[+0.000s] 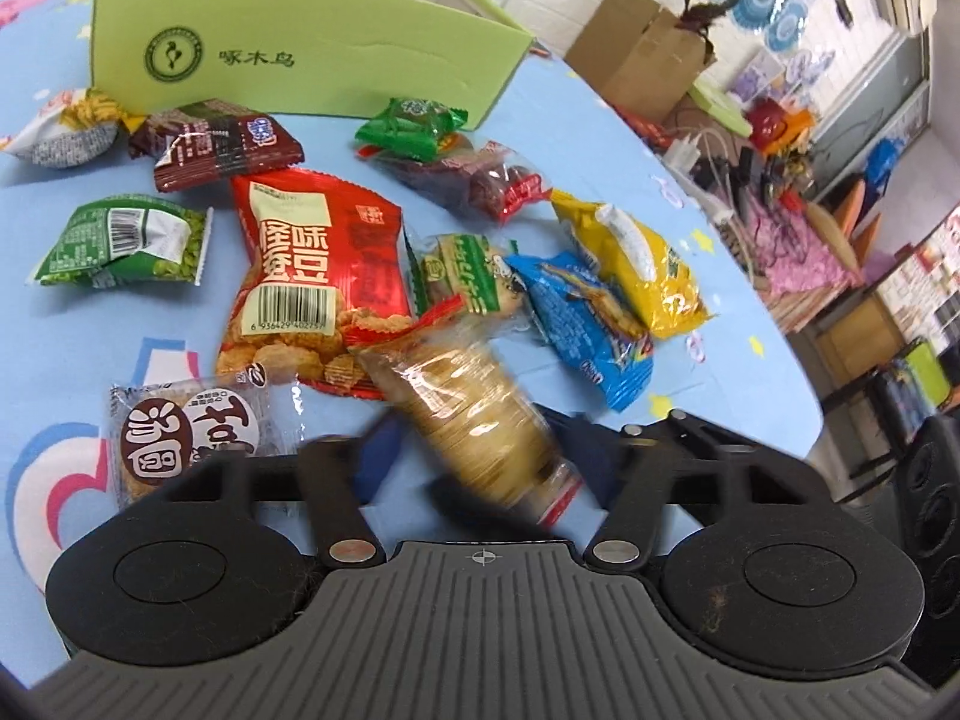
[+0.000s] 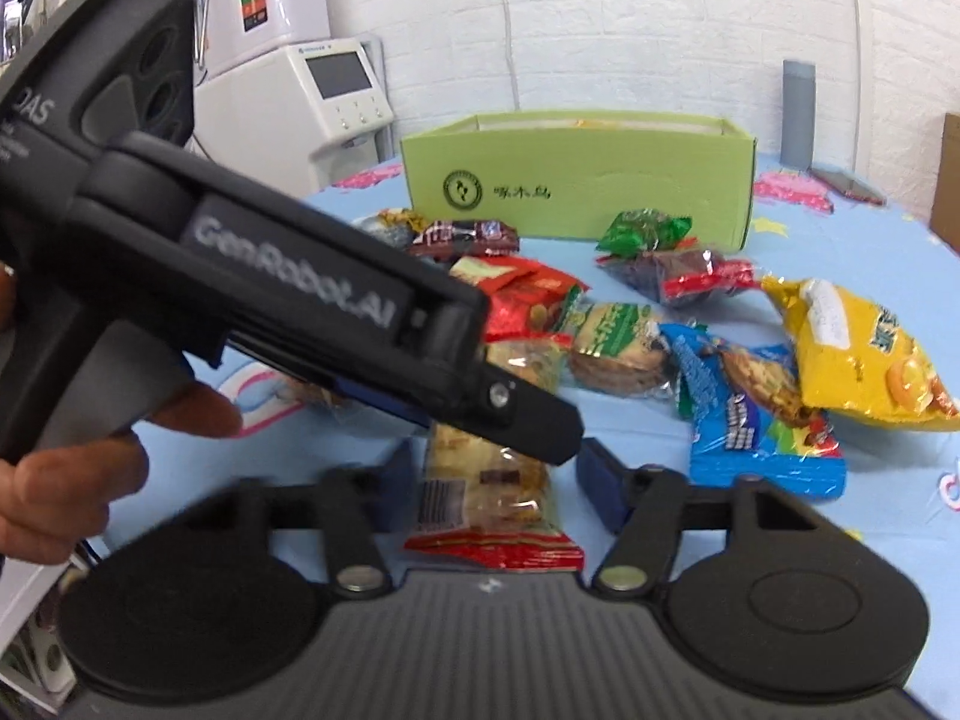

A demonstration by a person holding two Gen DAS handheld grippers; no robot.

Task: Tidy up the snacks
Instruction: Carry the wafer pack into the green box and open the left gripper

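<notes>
Well in front of the green box [image 1: 300,54], on the near part of the counter [image 1: 600,138], the cracker pack [image 1: 474,420] sits between both sets of fingers. The left gripper [image 1: 480,444] has its fingers [image 1: 381,450] drawn in narrow against the pack's two long sides, though blur softens the exact contact. The right gripper [image 2: 498,480] is closed in on the end of the pack farthest from the green box. One of its fingers [image 2: 401,480] lies against the wrapper, and a sliver of blue cloth shows beside the other.

Only the right wrist view shows the left gripper from outside – a black body across the frame, its tip lying over the middle of the pack, with a hand [image 2: 72,480] wrapped around the grip. That view also takes in a white machine [image 2: 288,78] beyond the green box. The left wrist view alone shows a cardboard box [image 1: 642,48] to the right of the green box, off the counter.

The pack is a short stack of round, pale-brown crackers in clear film with crimped red ends, and a barcode label shows in the right wrist view. It lies slanted – one red end toward the green box, beside a red bag [image 1: 318,276]. A blue pack [image 1: 582,324] and a yellow bag [image 1: 636,264] lie to its right, and more packets lie closer to the green box.
</notes>
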